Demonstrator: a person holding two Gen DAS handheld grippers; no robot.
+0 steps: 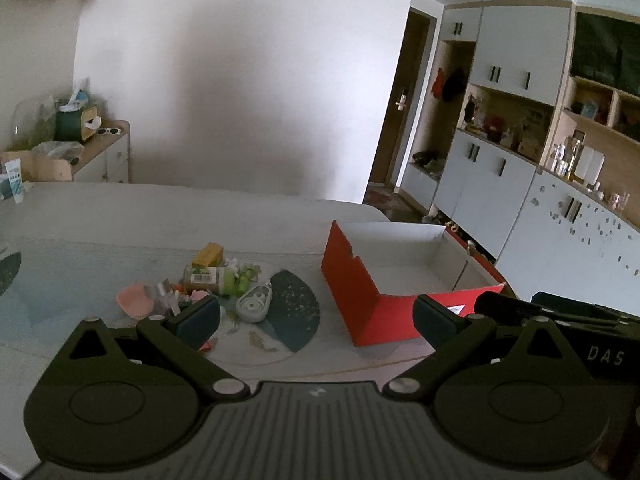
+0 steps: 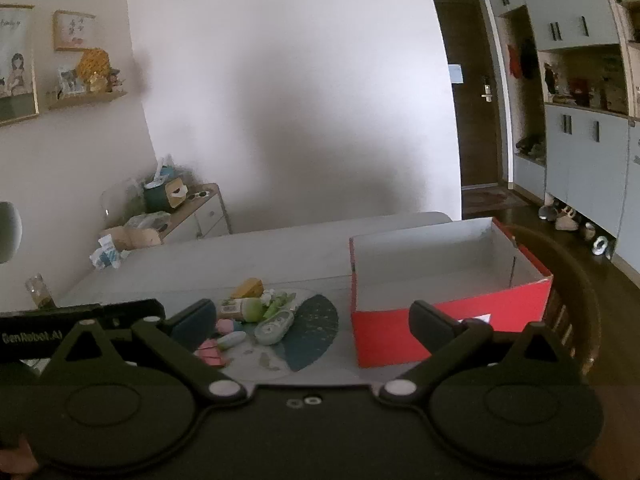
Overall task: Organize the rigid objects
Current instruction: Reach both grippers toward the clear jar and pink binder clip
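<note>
While both grippers' fingers gape empty, left gripper (image 1: 316,316), right gripper (image 2: 312,322), cluttered small rigid objects (image 1: 224,284) at eleven o'clock, open red cardboard box (image 1: 360,284) at one o'clock, grey table (image 1: 160,216), white-walled room.

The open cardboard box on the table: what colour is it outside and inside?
Open cardboard box: red outside, white inside; clearest in the right wrist view.

The far half of the surface (image 2: 280,248) lies bare and open to a tool. The near middle is crowded by a heap of small objects (image 2: 252,316), with a narrow bare strip between it and the red box (image 2: 452,332). The box's upright walls bar sideways entry; its open top is free.
</note>
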